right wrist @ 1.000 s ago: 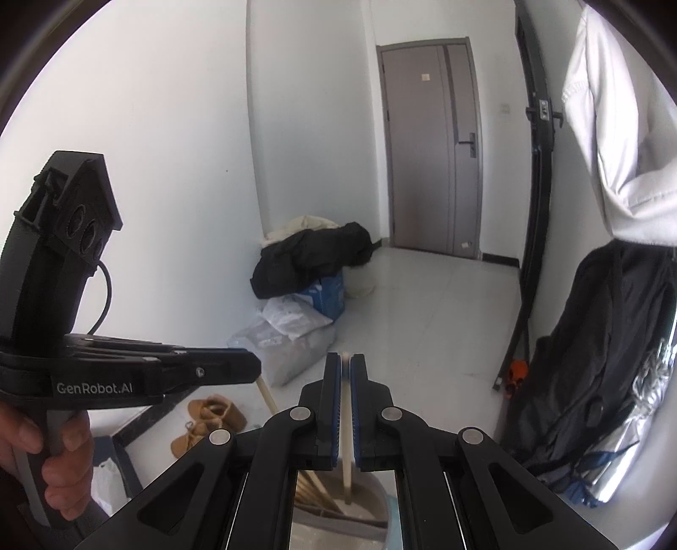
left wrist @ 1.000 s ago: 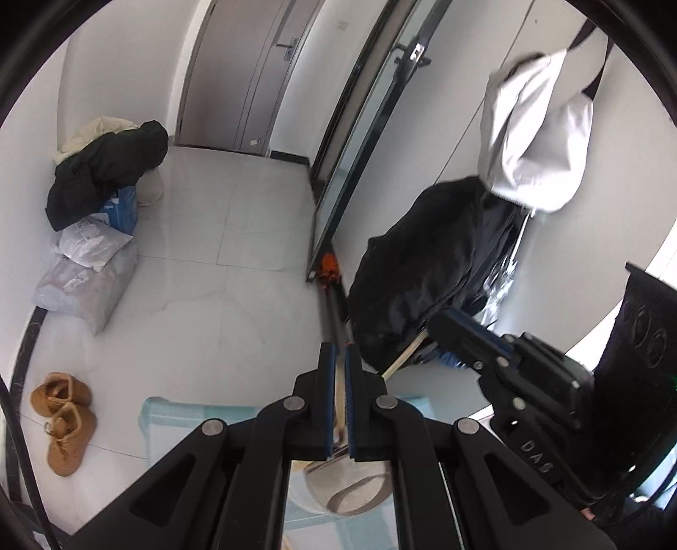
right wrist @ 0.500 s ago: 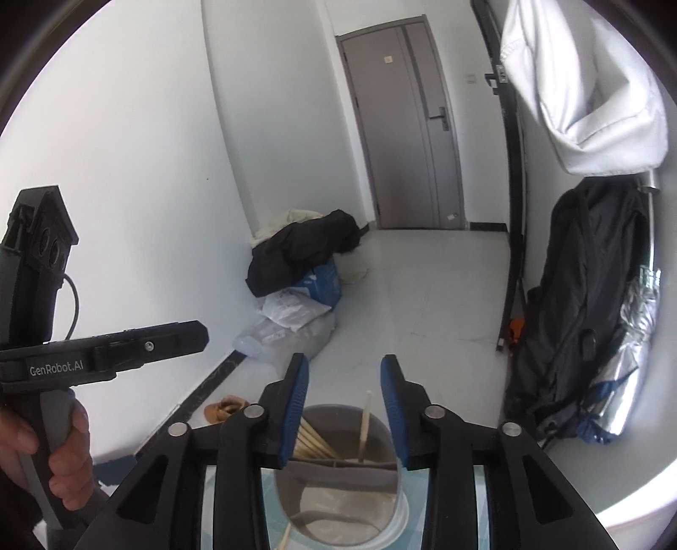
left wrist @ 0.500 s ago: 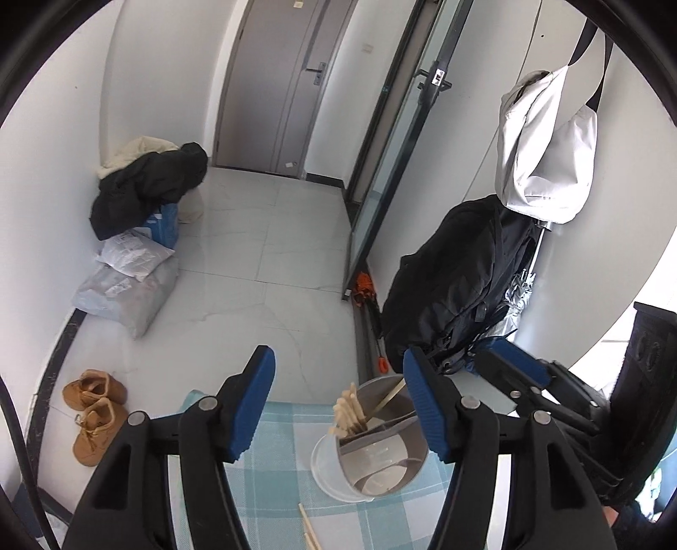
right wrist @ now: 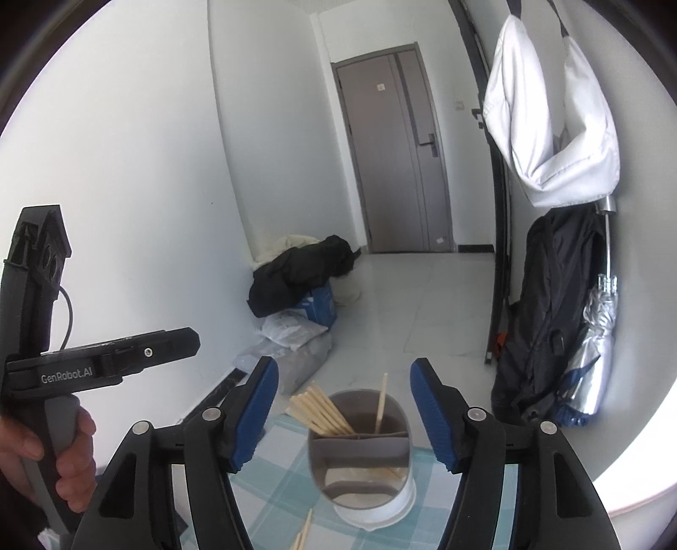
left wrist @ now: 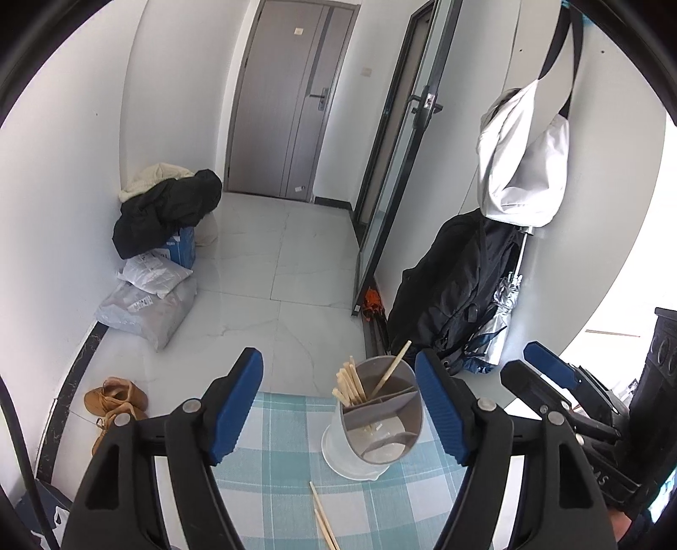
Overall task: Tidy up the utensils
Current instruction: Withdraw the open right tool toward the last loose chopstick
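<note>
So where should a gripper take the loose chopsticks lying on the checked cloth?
Probably from above, across the upper ends of the loose chopsticks. They lie flat on the checked cloth in front of the utensil holder, their far ends cut off by the frame.

Loose chopsticks (left wrist: pixel 323 520) on the checked tablecloth (left wrist: pixel 271 486) cut off by the bottom edge, utensil holder (right wrist: pixel 359 457) compartment bottoms dim and unclear, person's left hand (right wrist: pixel 46 461) partly cut off at left edge, door sticker (left wrist: pixel 298 30) unreadable
</note>
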`<state>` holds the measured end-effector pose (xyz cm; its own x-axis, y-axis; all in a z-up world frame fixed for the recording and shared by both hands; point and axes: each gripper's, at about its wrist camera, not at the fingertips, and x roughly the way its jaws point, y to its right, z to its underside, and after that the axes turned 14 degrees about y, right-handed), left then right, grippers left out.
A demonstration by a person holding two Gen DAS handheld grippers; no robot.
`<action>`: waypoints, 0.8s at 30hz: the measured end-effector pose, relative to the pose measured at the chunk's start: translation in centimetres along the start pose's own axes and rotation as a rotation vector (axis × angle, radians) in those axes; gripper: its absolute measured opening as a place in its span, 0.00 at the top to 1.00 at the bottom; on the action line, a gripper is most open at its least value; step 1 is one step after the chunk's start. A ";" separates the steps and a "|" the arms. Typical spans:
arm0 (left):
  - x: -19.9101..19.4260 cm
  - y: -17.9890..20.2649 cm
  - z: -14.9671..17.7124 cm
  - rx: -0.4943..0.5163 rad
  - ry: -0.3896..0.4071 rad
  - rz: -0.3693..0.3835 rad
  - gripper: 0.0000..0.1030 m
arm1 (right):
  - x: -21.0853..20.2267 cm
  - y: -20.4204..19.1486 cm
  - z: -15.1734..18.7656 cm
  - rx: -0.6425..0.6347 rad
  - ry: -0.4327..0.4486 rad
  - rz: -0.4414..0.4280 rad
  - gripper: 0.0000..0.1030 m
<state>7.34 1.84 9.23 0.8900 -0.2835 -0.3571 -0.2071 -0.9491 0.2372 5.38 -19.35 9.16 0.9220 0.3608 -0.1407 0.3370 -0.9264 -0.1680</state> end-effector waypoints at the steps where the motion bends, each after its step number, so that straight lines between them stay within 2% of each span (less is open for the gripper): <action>1: -0.3 0.1 0.1 0.005 0.005 -0.002 0.26 | -0.5 -0.3 0.0 -0.002 0.008 0.001 0.30; 4: -1.6 0.4 0.5 0.021 0.032 -0.009 0.21 | -1.9 -1.0 0.3 -0.010 0.027 0.009 0.28; 11: -3.5 0.4 1.7 0.043 0.062 -0.022 0.20 | -4.9 -1.8 1.5 -0.008 0.066 0.038 0.20; 14: -4.1 0.4 2.4 0.061 0.073 -0.033 0.16 | -5.7 -2.0 2.4 -0.003 0.068 0.050 0.17; 24: -5.2 0.0 5.1 0.069 0.088 -0.062 0.12 | -7.7 -2.9 5.6 -0.023 0.058 0.093 0.16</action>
<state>0.61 2.58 6.52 0.9337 -0.2135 -0.2875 -0.1753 -0.9726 0.1531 -3.78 -18.85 5.30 0.9587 0.2673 -0.0976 0.2534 -0.9579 -0.1349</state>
